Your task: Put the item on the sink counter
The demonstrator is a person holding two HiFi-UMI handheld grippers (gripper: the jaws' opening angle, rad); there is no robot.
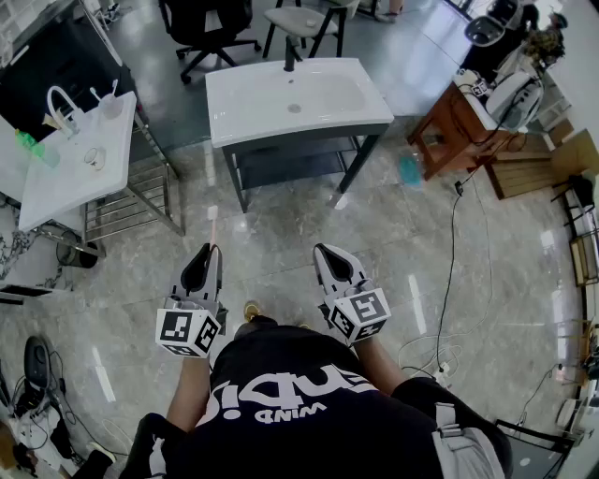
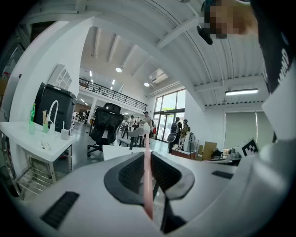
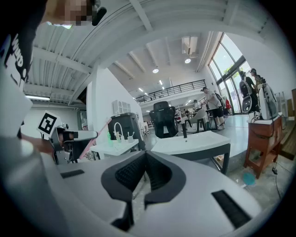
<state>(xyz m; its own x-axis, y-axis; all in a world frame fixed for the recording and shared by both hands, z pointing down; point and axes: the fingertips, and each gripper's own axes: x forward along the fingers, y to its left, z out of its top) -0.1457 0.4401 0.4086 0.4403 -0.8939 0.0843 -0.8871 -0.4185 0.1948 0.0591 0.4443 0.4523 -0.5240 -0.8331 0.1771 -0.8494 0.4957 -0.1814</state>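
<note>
A pink toothbrush (image 1: 212, 224) with a white head sticks forward out of my left gripper (image 1: 210, 251), which is shut on its handle. In the left gripper view the toothbrush (image 2: 146, 143) runs up between the dark pads. My right gripper (image 1: 323, 251) is held level beside it, shut with nothing in it; its pads (image 3: 132, 173) meet at the tip. The right gripper view also shows the toothbrush (image 3: 103, 126) off to the left. The white sink counter (image 1: 234, 112) with a black faucet (image 1: 290, 56) stands ahead on a dark frame, well beyond both grippers.
A second white counter (image 1: 65, 178) with a faucet, a cup and a green bottle stands at the left over a metal rack (image 1: 140, 196). A wooden stand (image 1: 449, 126) is at the right, a cable (image 1: 449, 271) trails on the floor, and office chairs (image 1: 211, 23) stand behind the sink.
</note>
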